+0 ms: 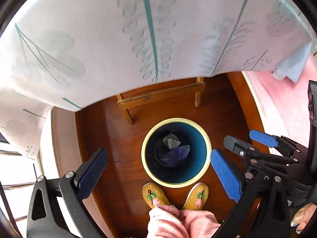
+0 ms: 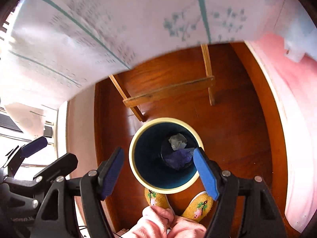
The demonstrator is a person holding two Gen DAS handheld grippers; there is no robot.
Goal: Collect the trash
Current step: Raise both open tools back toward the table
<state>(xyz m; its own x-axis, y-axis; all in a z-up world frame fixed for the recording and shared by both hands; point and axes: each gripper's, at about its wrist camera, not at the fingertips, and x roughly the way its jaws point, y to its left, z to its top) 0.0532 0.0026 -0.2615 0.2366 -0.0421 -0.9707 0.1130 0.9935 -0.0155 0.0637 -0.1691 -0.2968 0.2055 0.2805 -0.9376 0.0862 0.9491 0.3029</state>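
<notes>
A round bin (image 1: 204, 136) with a cream rim and a dark blue inside stands on the wooden floor, seen from above; it also shows in the right wrist view (image 2: 136, 138). At its bottom lie a grey crumpled wad (image 1: 172, 140) (image 2: 178, 141) and a dark blue crumpled wad (image 1: 175, 155) (image 2: 179, 157). My left gripper (image 1: 158, 172) is open and empty above the bin. My right gripper (image 2: 158, 175) is open and empty above the bin too; it shows at the right of the left wrist view (image 1: 247, 140).
A white tablecloth with green leaf prints (image 1: 118, 39) hangs over the table edge above. Wooden table legs and a crossbar (image 1: 162, 96) stand behind the bin. The person's two yellow slippers (image 1: 155, 195) sit just in front of the bin. A pink wall (image 2: 297, 119) is at right.
</notes>
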